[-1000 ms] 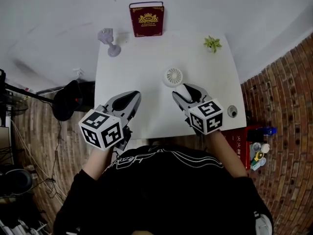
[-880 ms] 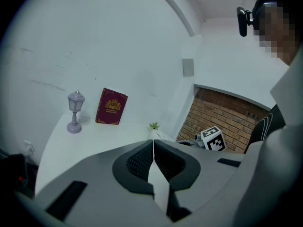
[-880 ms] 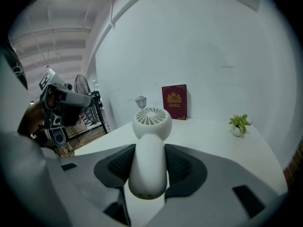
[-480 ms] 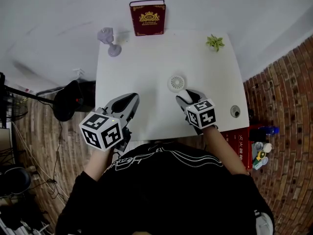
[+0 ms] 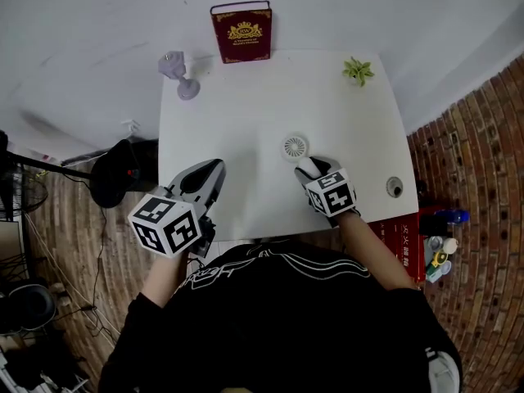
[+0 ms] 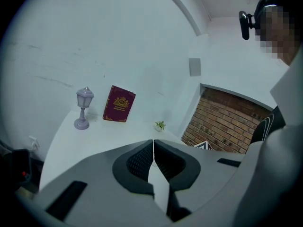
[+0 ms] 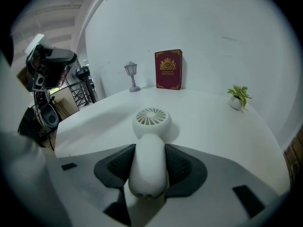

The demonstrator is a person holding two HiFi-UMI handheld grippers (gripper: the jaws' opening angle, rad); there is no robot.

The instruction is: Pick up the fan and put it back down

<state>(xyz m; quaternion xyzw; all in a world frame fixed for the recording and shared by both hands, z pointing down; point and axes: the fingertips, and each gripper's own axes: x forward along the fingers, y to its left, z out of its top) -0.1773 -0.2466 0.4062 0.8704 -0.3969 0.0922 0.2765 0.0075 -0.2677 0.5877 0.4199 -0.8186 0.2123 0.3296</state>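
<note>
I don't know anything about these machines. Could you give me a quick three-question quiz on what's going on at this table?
1. True or false: the left gripper is holding the fan.
2. What stands between the lamp and the plant, by the wall? A) a cup B) a red book C) a clock
3. Fill in: the fingers of the right gripper are closed on the fan's ____.

Key: 1 false, its fingers are together with nothing between them; 2 B; 3 handle.
</note>
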